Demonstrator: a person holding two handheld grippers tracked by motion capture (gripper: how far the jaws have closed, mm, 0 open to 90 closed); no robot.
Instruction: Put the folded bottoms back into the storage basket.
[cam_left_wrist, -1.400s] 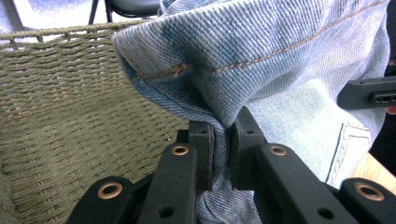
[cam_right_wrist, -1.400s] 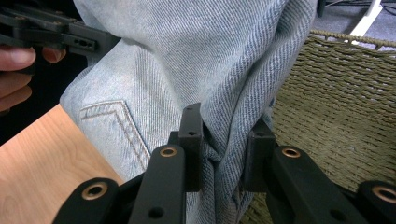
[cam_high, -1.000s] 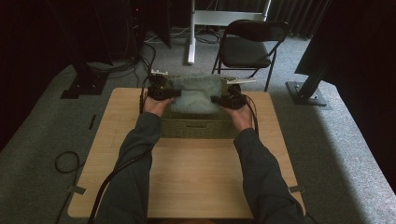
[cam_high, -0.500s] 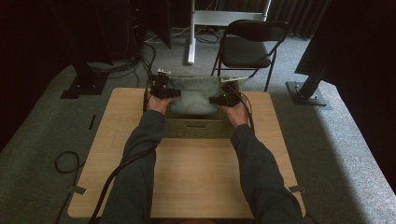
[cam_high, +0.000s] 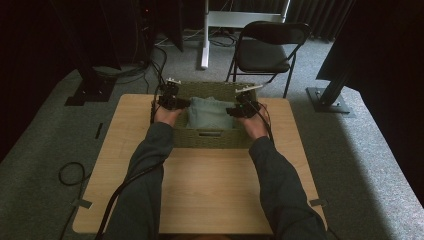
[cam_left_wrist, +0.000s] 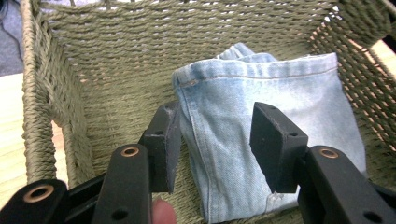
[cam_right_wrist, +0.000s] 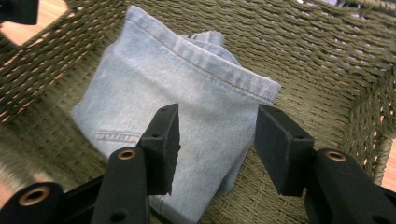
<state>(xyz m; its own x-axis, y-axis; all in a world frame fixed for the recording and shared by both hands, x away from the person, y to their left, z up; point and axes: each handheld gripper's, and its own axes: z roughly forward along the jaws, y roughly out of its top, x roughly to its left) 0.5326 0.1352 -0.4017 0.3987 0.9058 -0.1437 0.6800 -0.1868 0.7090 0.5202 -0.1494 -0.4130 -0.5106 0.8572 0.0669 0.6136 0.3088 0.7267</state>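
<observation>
Letting go cleanly is the step we judge to be in hand: the folded light-blue denim garment (cam_left_wrist: 261, 140) lies on the floor of the olive-green woven rope basket (cam_high: 210, 137), which sits at the far middle of the pale wooden desk (cam_high: 210, 190). The jaws of our left gripper (cam_left_wrist: 219, 140) have just been opening and now stand apart, astride the garment's seamed edge without pressing it. The jaws of our right gripper (cam_right_wrist: 217, 142) have likewise just been opening and stand released above the folded cloth. We should widen both a little more, then lift straight up and together, so that no pad drags a corner and undoes the fold. We should keep clear of the basket's woven walls, which stand close beside each hand.
</observation>
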